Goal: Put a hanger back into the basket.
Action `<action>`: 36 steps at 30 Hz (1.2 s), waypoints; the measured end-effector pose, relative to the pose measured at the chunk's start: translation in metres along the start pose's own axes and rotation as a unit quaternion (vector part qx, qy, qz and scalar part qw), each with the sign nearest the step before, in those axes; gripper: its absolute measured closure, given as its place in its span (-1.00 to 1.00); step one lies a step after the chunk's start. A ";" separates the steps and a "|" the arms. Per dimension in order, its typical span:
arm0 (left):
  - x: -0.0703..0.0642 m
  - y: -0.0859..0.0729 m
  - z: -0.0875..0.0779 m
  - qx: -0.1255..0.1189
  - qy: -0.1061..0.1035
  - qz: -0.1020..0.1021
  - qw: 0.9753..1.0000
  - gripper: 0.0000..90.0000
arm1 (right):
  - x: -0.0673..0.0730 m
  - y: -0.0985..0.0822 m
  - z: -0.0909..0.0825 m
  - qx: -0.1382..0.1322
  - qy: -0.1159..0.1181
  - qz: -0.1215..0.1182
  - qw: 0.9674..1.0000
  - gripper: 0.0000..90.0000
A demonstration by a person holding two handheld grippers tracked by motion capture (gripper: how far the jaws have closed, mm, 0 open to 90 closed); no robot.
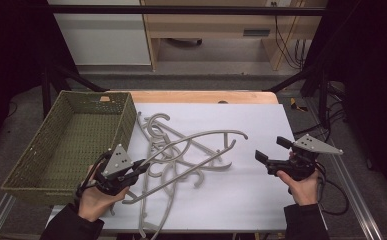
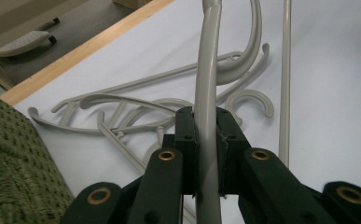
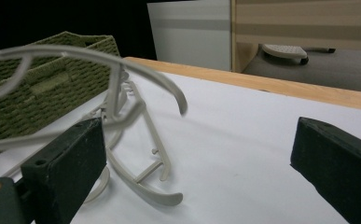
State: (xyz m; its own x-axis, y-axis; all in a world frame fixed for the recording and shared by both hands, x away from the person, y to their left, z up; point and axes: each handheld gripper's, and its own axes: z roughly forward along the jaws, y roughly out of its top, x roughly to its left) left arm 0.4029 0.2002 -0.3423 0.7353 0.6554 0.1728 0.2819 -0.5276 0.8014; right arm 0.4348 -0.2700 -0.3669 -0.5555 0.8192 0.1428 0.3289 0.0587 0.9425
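Observation:
A pale grey plastic hanger [image 1: 206,134] is tilted up off the white sheet. My left gripper [image 1: 143,165] is shut on its arm at the left end. In the left gripper view the two pads [image 2: 186,140] squeeze the hanger's bar [image 2: 209,56], which runs up between them. Under and behind it several more grey hangers [image 1: 163,147] lie tangled on the sheet. My right gripper [image 1: 272,149] hovers at the right of the sheet, open, with nothing between its jaws. In the right gripper view [image 3: 201,172] the raised hanger's tip [image 3: 169,88] hangs ahead and to the left.
A green woven basket [image 1: 126,120] stands at the left, touching the sheet's edge, with nothing in it. The white sheet [image 1: 251,195] covers a wooden table [image 1: 201,96]. Metal rails run along both table sides. A wooden cabinet [image 1: 221,25] stands beyond, across the floor.

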 end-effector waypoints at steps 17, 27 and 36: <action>0.060 0.013 -0.039 -0.038 0.049 -0.033 0.998 0.82 | 0.002 -0.003 0.008 0.014 -0.011 -0.001 1.000 -0.94; 0.104 0.008 -0.052 -0.020 0.079 -0.033 0.996 0.82 | 0.004 -0.004 0.010 0.020 -0.006 -0.005 1.000 -0.94; 0.134 0.001 -0.068 -0.017 0.108 -0.029 0.994 0.82 | 0.006 -0.003 0.010 0.020 -0.005 -0.005 1.000 -0.94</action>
State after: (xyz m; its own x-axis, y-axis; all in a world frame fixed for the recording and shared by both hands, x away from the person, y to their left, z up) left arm 0.4598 0.3237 -0.2797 0.5681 0.7869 0.2409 0.2973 -0.4691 0.8316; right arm 0.4387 -0.2597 -0.3722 -0.5512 0.8240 0.1310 0.3537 0.0886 0.9311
